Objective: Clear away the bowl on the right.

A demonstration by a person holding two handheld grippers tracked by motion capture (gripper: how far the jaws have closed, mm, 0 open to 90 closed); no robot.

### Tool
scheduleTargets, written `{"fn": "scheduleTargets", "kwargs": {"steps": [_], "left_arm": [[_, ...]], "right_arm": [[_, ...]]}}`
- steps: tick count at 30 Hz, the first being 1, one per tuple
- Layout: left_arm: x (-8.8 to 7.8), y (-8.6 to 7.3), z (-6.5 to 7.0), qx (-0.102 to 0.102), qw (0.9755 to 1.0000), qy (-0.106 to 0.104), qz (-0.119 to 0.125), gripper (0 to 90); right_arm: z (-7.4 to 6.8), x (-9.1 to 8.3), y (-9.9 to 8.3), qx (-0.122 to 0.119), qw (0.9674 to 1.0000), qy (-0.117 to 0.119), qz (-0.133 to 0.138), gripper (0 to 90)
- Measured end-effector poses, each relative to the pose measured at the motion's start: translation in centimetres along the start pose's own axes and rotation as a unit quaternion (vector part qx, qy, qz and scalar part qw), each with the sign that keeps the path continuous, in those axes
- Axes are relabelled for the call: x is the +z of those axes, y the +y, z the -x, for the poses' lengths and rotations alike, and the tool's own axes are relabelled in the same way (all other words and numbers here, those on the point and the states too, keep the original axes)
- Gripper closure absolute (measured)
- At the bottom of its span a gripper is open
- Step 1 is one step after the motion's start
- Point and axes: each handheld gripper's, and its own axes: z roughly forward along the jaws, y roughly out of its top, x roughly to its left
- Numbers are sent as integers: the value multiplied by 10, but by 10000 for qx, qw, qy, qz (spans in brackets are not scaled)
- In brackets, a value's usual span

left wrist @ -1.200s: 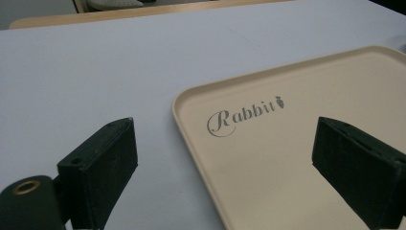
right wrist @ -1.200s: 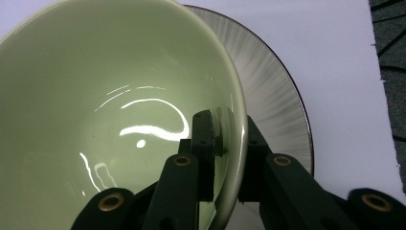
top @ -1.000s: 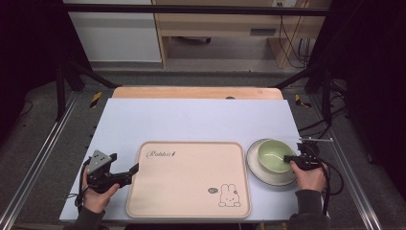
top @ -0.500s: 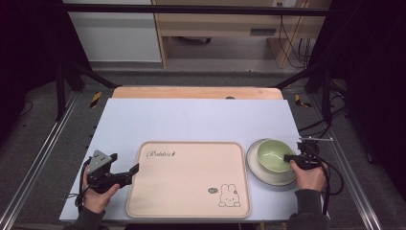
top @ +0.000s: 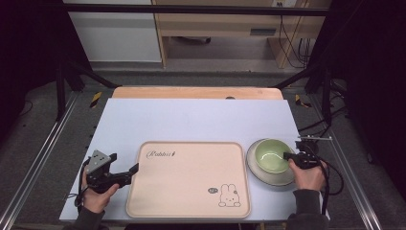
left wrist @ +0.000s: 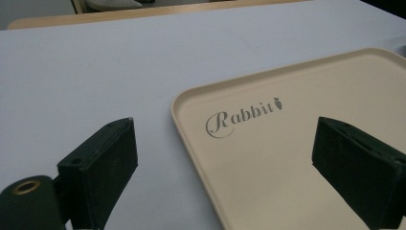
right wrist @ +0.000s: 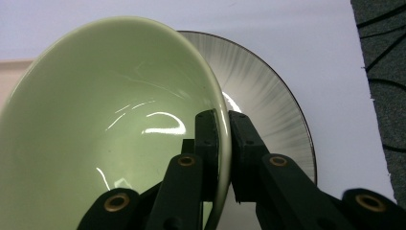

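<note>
Two pairs of tongs are at work on my tabletop point(top: 201, 120), and the job looks only just begun. My right tongs point(right wrist: 222, 143) are clamped on the near rim of the green bowl point(top: 271, 155), one jaw inside the wall and one outside; in the right gripper view the bowl looks tipped, its far side low over the grey ribbed plate point(top: 282, 175) beneath it, though I cannot tell whether it has fully left the plate. My left tongs point(left wrist: 225, 158) are spread wide and hold nothing, straddling the left edge of the beige rabbit tray point(top: 189, 179), one jaw over the tabletop and the other over the tray floor.

My reading: the grip is made; lifting the bowl clear and setting it on the tray is what remains, with the left tongs placed to steady the tray.

Room is generous. The tray floor is bare apart from its printed lettering and rabbit, and it sits just beside the plate. The plate lies near the tabletop's right edge, so I would move leftward, clearing the tray's raised lip.
</note>
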Motion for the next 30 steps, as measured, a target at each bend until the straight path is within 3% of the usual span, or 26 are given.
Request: {"fn": "scheduleTargets", "kwargs": {"steps": [6,15,30], "left_arm": [[0,0,0,4,10000,0,10,81],[-1,1,0,-1,10000,-5,34,80],[-2,1,2,13,10000,-30,58,80]], "right_arm": [[-2,-2,0,23,10000,-3,24,836],[-9,-6,1,-178,9997,-108,86,833],[-28,-35,6,-428,9979,161,457,832]]}}
